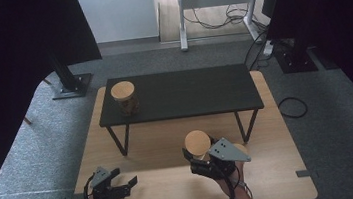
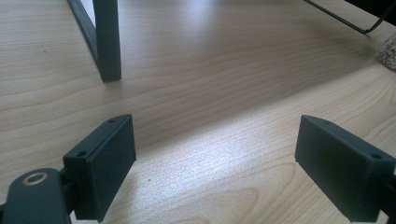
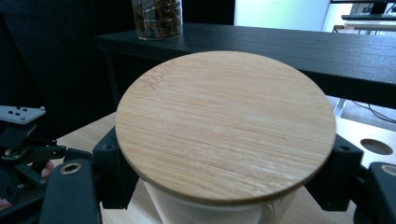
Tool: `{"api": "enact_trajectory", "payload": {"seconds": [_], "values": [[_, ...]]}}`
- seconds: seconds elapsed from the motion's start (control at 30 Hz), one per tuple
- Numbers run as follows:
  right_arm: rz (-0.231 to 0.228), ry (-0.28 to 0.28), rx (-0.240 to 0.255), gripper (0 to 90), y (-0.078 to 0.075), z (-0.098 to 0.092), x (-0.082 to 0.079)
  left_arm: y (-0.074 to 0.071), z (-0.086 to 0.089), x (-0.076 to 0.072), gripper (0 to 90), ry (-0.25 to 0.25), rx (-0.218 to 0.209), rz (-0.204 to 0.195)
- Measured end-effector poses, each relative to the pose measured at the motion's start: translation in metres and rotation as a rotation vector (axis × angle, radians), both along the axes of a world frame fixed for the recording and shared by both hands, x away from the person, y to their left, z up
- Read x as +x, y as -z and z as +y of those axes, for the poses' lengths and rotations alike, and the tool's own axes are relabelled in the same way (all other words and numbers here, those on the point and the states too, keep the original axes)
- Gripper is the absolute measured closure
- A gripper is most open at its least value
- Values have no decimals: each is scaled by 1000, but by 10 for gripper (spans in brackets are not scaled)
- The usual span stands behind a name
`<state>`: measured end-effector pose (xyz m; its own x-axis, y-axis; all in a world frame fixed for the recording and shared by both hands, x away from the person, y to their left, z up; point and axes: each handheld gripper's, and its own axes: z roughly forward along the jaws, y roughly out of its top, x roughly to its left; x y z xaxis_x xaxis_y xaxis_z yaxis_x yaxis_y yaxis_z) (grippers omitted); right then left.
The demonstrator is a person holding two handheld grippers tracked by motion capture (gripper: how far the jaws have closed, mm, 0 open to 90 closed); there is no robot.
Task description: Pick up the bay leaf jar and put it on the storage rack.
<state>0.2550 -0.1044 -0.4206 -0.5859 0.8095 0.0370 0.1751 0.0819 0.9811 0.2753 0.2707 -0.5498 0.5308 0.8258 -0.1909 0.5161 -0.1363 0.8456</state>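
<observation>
Right gripper (image 1: pixel 206 162) clamped on a jar (image 1: pixel 198 147), with both black pads squeezing the pale body just under the wooden lid (image 3: pixel 225 125). Held near the front of the wooden table (image 1: pixel 284 178), in front of the low black shelf (image 1: pixel 184 94). Hard to tell whether lifted or resting on the wood.

Probably glass or hard plastic on the sides, so stiff and smooth. Likely a bit slippery. Could crack or chip if dropped, so best carried slowly and kept upright. Contents hidden from here, so weight only a guess: not too heavy, maybe. Best grabbed on the round body below the lid, just like now. Not by the lid, since a loose one might pop off and let the jar fall. Wide lid sticking out past the pads, which may help stop a slide downward.

Left gripper (image 1: pixel 124 185) off to the left, near the front edge. Jaws apart, with nothing between them but bare table. One black shelf leg (image 2: pixel 106 42) a little way ahead of it.

Farther back, a second jar (image 1: pixel 124 98) standing upright on the left end of the shelf, well apart from the first. Same kind of wooden lid, something brown inside. Lots of free room on the rest of the shelf top.

Beyond that, grey carpet (image 1: pixel 315 99) and a desk frame (image 1: pixel 216 4) with cables under it.
</observation>
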Motion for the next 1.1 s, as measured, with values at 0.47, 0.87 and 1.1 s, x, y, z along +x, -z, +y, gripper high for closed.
{"api": "enact_trajectory", "payload": {"seconds": [0.47,0.87,1.1], "values": [[-18,-12,16,244,-14,-3,4,0,0,0,118,0,-2,-1],[-42,-18,31,245,-19,-6,16,0,0,0,118,-1,-1,1],[-55,-23,39,245,-26,-7,21,0,0,0,118,2,-2,2]]}}
